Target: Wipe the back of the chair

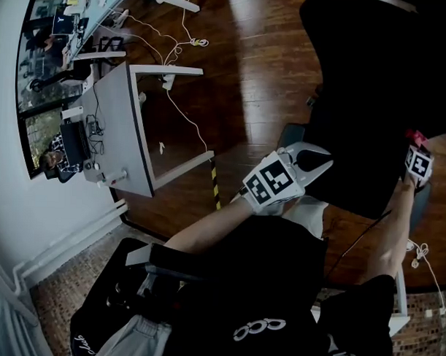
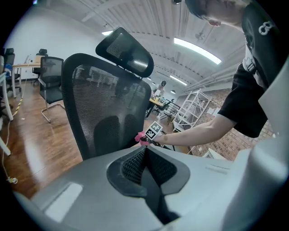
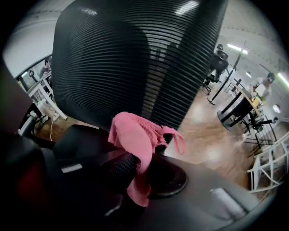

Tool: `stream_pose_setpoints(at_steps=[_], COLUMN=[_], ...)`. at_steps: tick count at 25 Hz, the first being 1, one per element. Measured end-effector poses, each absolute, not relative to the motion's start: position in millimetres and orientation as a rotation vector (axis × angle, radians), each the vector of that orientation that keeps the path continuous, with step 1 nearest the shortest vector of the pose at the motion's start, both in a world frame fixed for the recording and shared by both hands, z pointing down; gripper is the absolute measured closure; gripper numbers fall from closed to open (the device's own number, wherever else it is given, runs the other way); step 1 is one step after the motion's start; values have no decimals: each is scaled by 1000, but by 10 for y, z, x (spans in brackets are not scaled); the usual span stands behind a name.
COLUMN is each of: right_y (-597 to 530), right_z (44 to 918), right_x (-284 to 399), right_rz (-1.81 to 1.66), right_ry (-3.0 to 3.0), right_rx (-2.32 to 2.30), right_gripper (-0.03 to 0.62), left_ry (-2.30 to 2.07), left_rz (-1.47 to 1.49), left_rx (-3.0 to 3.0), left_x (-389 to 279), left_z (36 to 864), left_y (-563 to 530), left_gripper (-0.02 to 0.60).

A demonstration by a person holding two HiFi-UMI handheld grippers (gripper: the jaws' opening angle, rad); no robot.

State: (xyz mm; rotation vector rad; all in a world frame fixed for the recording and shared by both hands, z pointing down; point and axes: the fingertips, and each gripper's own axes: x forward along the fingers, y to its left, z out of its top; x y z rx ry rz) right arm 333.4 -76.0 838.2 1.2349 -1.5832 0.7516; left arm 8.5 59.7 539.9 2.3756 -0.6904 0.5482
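Holding a pink cloth (image 3: 135, 140) clamped between its closed jaws, the right gripper (image 3: 137, 163) points straight at the chair back (image 3: 135, 58). The black ribbed mesh fills the right gripper view just ahead of the cloth's bunched free end. This gripper is clearly the nearer one, so the next stroke looks to be a short push forward and then a sweep along the mesh. The back's long axis runs upward to the headrest (image 2: 124, 52), and the cloth sits low on it, near its lower side edge. The left gripper (image 2: 145, 153) stands further off with its jaws closed on nothing, aimed at the same chair. No view shows whether the cloth already touches the mesh. In the head view the chair is one dark mass cut off by the frame, with only a scrap of pink showing, so I cannot tell which face of the back is being met.
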Motion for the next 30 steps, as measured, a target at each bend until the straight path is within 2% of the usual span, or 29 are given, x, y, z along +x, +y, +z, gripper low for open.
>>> stream_pose_setpoints(at_steps=[10,14,19,23,30], right_y=[-800,-593,-881,-802,-709], right_z=[8221,8526,8255,8245,8075], right_x=[3518,2626,2161,1403,14], right_rz=[782,959,712,782,689], right_ry=[-1553,-1659,-1688,-1767,-1944], right_rx=[1370,1260,1237,1205,1031], right_gripper=[545,545,545,545,545], left_ry=[-700,-713,-707,-716,-754], left_rz=[529,550,535,529,500], left_rx=[2378,2368,2354,2351,2346], left_x=[-10,-352,-365,-494,-726], left_z=[5442,5489,5390,5397,5407], left_y=[544,654,691,786,860], left_gripper=[594,594,594,594,594])
